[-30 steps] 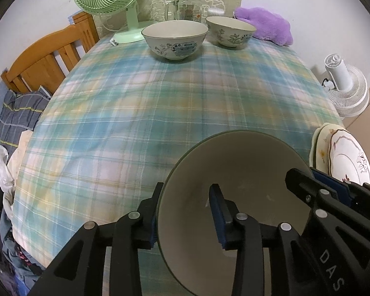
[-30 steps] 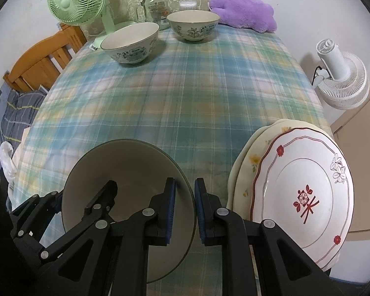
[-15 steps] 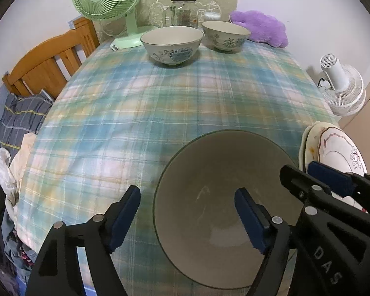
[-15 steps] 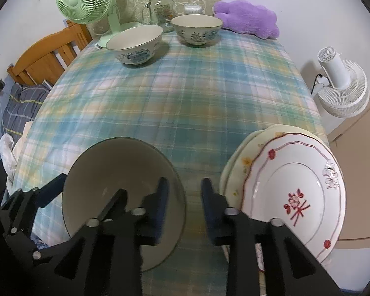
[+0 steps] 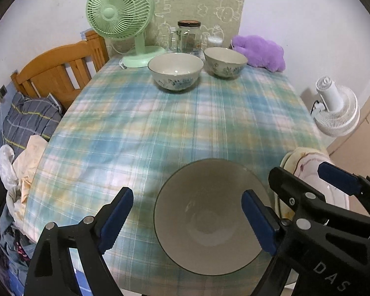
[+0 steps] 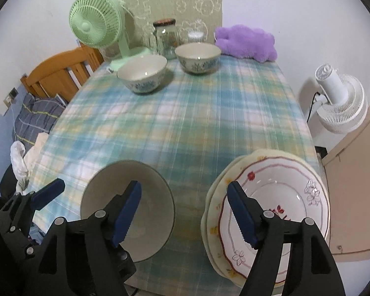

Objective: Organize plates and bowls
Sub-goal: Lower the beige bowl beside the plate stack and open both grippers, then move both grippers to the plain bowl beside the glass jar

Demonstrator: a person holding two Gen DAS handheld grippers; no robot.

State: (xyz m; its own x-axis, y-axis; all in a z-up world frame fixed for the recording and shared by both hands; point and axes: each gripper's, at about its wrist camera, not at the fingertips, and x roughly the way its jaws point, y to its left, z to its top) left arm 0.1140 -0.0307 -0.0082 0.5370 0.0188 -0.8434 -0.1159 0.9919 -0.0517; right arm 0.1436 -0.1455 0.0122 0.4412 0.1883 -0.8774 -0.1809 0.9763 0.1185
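A plain grey bowl [image 5: 209,222] [image 6: 157,204] stands on the plaid tablecloth [image 5: 160,123] near the front edge. My left gripper [image 5: 187,195] hovers above the bowl's left rim, jaws opening wide; the rim lies between them, untouched by either pad. My right gripper [image 6: 185,188] hangs over the bowl's right rim, jaws opening too, pads off it. Just right of the bowl lies a stack of plates [image 6: 278,212] [image 5: 305,162], the top one white with a red pattern. Two floral bowls [image 5: 175,71] [image 5: 225,61] sit side by side at the far end.
Behind the floral bowls stand a green table fan [image 5: 118,12], a glass jar [image 5: 188,37] and a purple plush toy [image 5: 259,51]. A white fan [image 5: 338,111] is beyond the table's right edge. A wooden headboard [image 5: 56,74] and piled clothes lie at the left.
Both grippers were shut on the grey bowl's rim; they have let go, spread wide and risen. The bowl stays on the cloth.
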